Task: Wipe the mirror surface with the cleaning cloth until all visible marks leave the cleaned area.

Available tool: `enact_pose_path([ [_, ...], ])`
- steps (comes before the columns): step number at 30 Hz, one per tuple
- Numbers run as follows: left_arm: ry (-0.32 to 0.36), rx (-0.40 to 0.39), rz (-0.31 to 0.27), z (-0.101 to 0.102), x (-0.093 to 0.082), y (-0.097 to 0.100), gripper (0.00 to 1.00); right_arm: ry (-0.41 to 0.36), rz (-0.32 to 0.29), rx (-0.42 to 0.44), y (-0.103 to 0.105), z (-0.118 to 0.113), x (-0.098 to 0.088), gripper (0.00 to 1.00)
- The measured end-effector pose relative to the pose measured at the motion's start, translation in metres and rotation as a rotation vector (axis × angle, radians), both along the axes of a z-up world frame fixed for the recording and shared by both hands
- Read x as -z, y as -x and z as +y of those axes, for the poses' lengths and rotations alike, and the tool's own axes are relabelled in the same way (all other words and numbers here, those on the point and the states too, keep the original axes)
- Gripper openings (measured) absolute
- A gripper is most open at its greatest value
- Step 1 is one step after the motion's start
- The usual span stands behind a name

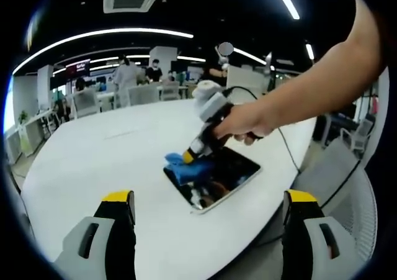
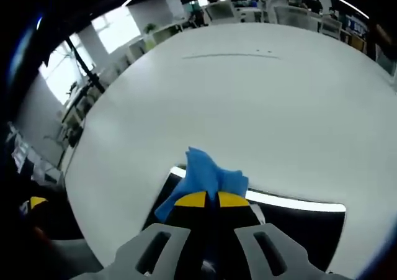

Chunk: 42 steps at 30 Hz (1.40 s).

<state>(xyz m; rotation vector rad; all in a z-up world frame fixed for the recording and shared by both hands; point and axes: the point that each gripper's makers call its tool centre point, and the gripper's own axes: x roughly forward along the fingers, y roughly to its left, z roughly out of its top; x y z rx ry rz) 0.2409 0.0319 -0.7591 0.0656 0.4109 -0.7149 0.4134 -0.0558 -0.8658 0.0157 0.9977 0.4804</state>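
Yellow-tipped jaws of my left gripper (image 1: 208, 199) rise at the bottom of the left gripper view, spread wide with nothing between them, hanging above the near edge of the white table (image 1: 93, 149). Moving rightward in that view, the blue cleaning cloth (image 1: 184, 167) sits bunched on the left end of the mirror (image 1: 232, 168), a dark rectangular panel lying flat near the table's edge. My right gripper (image 1: 193, 151) comes down onto the cloth from the right, with the person's hand (image 1: 245, 123) wrapped round its handle.

From the right gripper view, the right gripper (image 2: 206, 199) has its jaws pinched narrow on the cloth (image 2: 201, 171), which bulges out ahead of the tips and presses against the mirror (image 2: 298, 221) at its far left corner. A bright strip of reflected light runs along the mirror's far edge.

I judge the wiping to be under way at one end, with most of the glass to the right uncovered. I cannot make out any marks through the reflections. Next I would drag the cloth rightward across the panel with steady downward pressure, keeping the grip tight so the cloth does not slip free
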Motion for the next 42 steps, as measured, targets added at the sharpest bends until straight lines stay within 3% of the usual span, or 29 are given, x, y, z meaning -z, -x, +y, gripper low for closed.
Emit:
enact_pose_path([
  [13, -0.005, 0.0, 0.002, 0.002, 0.003, -0.001, 0.99, -0.023, -0.009, 0.019, 0.011, -0.001, 0.003, 0.0],
  [29, -0.006, 0.002, 0.001, 0.001, 0.001, 0.0, 0.99, -0.061, 0.015, 0.038, 0.045, 0.0, 0.004, 0.0],
  [32, -0.012, -0.009, -0.024, 0.003, -0.002, -0.001, 0.99, -0.057, 0.011, 0.018, 0.056, 0.001, 0.004, 0.0],
  [42, -0.016, 0.005, 0.002, 0.001, 0.002, 0.001, 0.99, -0.063, 0.021, 0.015, 0.073, -0.001, 0.002, 0.0],
])
